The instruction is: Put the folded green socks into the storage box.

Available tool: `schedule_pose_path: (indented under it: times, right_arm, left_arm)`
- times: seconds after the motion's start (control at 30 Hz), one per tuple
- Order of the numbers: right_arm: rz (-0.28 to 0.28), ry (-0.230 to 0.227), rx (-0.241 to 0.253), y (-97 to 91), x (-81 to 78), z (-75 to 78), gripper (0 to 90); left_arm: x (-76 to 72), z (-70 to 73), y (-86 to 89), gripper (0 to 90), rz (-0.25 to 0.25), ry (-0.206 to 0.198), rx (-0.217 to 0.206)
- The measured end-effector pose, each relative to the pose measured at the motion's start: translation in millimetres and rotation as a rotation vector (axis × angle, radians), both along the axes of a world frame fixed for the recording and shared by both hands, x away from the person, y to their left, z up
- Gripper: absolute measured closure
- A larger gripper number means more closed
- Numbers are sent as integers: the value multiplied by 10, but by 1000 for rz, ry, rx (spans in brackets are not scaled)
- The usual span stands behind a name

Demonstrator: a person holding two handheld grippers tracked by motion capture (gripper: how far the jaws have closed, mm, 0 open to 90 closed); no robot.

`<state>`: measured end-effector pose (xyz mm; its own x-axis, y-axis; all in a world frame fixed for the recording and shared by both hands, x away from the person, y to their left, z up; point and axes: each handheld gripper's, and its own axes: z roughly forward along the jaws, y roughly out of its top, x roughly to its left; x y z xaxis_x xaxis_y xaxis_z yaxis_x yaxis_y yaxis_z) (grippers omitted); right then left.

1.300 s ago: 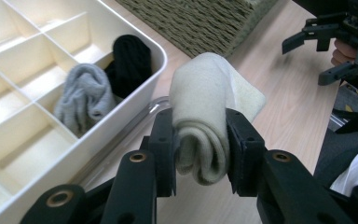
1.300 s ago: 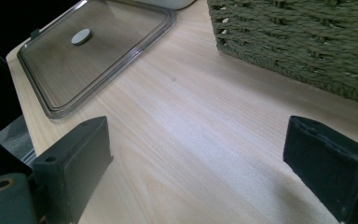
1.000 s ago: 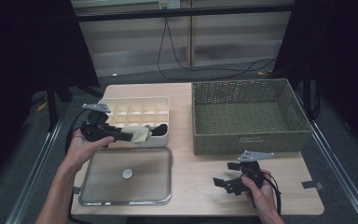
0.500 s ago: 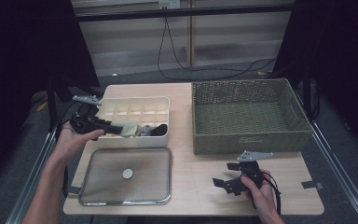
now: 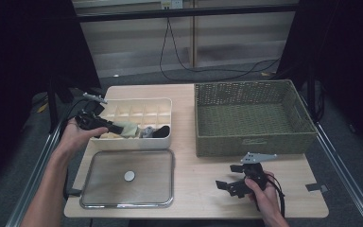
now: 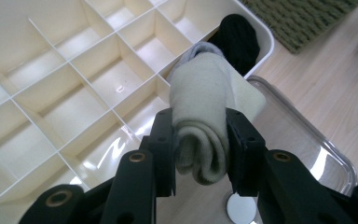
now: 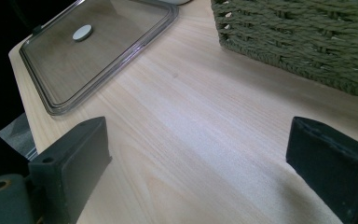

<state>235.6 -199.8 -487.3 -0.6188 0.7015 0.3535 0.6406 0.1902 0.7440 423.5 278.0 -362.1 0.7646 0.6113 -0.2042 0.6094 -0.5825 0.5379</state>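
Note:
A rolled cream sock [image 6: 205, 116] is pinched between the black jaws of my left gripper [image 6: 200, 144], which is shut on it. It hangs over the front row of the cream divided box [image 5: 137, 106], seen close in the left gripper view [image 6: 51, 93]. In the high view the left gripper [image 5: 118, 128] reaches in from the box's left end with the sock [image 5: 130, 128] at its tip. A grey sock [image 6: 200, 49] and a black sock [image 6: 237, 37] lie in the front right cells. My right gripper [image 5: 227, 182] rests open on the table, its jaws [image 7: 200, 158] wide over bare wood.
A clear lid [image 5: 127, 177] with a round knob lies flat in front of the box. A green wicker basket [image 5: 250, 118] stands at the back right. The table's front edge is close to the right hand.
The left hand has drawn back to the left along the box, carrying the cream sock with it. The right gripper has stayed where it was.

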Motion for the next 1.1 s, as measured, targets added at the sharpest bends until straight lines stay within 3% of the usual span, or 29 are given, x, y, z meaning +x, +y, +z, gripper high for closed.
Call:
schedule_pose_path:
  times: [0.33, 0.6, 0.83, 0.93, 1.1]
  right_arm:
    - [12, 4, -7, 12, 7, -12, 56]
    - [18, 6, -12, 26, 15, -22, 56]
    - [23, 12, -14, 31, 23, -30, 55]
    - [22, 14, -16, 28, 25, -31, 55]
    - [23, 20, -18, 36, 28, -37, 55]
  left_arm:
    - [133, -75, 10, 671, 18, 26, 51]
    - [200, -161, -7, 671, 33, 20, 83]
    - [276, -298, -55, 670, 43, 51, 130]
    - [303, -318, -73, 664, 64, 57, 118]
    - [324, -356, -133, 665, 51, 57, 153]
